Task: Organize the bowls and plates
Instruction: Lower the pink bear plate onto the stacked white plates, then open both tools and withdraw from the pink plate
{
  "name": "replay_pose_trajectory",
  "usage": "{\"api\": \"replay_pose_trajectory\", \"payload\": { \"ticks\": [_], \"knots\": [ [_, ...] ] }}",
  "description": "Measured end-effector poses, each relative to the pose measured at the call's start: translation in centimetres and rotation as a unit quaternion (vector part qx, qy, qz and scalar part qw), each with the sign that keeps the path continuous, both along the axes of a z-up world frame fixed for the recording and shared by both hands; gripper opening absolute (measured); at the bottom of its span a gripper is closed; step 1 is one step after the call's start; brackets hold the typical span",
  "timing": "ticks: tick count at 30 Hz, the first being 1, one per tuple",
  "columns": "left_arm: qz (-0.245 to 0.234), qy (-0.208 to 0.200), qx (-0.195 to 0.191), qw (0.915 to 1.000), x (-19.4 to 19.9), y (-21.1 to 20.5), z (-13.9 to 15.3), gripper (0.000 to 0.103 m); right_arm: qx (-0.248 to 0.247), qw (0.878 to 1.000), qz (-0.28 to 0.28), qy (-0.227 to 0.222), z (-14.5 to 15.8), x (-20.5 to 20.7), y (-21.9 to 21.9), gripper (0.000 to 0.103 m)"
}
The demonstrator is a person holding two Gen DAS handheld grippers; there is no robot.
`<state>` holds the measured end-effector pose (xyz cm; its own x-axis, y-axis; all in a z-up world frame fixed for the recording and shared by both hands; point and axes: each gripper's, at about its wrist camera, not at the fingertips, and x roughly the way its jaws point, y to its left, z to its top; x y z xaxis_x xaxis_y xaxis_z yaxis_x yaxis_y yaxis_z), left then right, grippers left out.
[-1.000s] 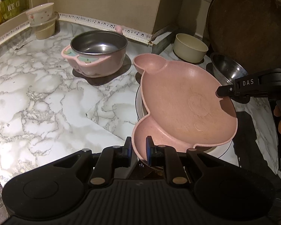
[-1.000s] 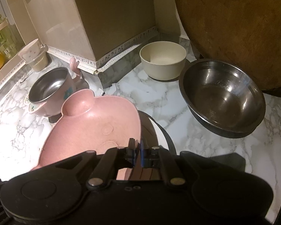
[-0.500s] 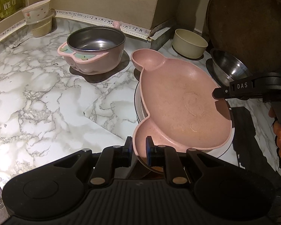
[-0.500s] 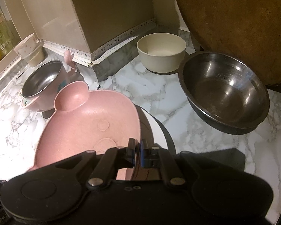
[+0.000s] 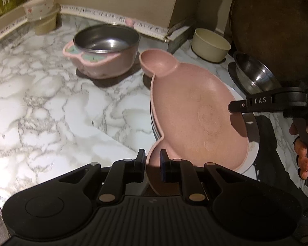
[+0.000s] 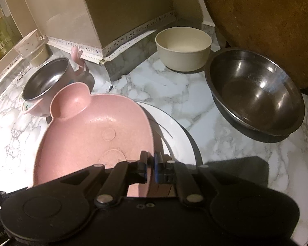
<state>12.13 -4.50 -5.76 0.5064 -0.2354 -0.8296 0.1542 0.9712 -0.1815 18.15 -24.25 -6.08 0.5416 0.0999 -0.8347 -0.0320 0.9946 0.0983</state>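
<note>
A pink mouse-shaped plate [image 5: 195, 110] with two round ears lies tilted over a white plate [image 6: 174, 129] on the marble counter. My left gripper [image 5: 152, 160] is shut on the rim at the plate's near ear. My right gripper [image 6: 151, 164] is shut on the opposite rim. In the left wrist view the right gripper [image 5: 234, 106] reaches in from the right, held by a person's hand [image 5: 303, 153]. Whether the pink plate [image 6: 88, 135] rests on the white plate [image 5: 253, 143] or hangs just above it is hidden.
A pink bowl with a steel liner [image 5: 104, 51] stands behind the plate on the left. A cream bowl [image 6: 183, 47] and a steel bowl [image 6: 254, 94] sit at the back right under a round wooden board [image 6: 267, 20]. Stacked small bowls [image 5: 42, 12] stand far left.
More of the white plate's rim shows beside the pink plate than before. Both grippers keep their hold on the pink plate.
</note>
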Motion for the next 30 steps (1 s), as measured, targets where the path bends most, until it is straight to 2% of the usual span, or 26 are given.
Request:
{"api": "replay_pose_trajectory", "payload": {
  "ticks": [5, 9, 19, 24, 30],
  "knots": [
    [0.001, 0.001, 0.001, 1.0, -0.3, 0.3, -0.3, 0.014, 0.004, 1.0, 0.003, 0.005, 0.0, 0.0, 0.0, 0.019],
    [-0.002, -0.012, 0.01, 0.9999, -0.5, 0.4, 0.0, 0.014, 0.002, 1.0, 0.005, 0.006, 0.3, -0.2, -0.1, 0.02],
    [-0.002, -0.008, -0.005, 1.0, -0.3, 1.4, 0.4, 0.014, 0.002, 1.0, 0.009, -0.004, 1.8, -1.3, -0.3, 0.027],
    [-0.013, -0.013, 0.0, 0.9998, -0.3, 1.6, 0.8, 0.014, 0.0, 1.0, 0.022, -0.018, 2.9, -2.1, 0.1, 0.036],
    [-0.02, -0.03, 0.005, 0.9993, -0.4, 1.8, 1.8, 0.014, -0.003, 0.999, 0.039, -0.027, 3.9, -3.1, 1.2, 0.041]
  ]
}}
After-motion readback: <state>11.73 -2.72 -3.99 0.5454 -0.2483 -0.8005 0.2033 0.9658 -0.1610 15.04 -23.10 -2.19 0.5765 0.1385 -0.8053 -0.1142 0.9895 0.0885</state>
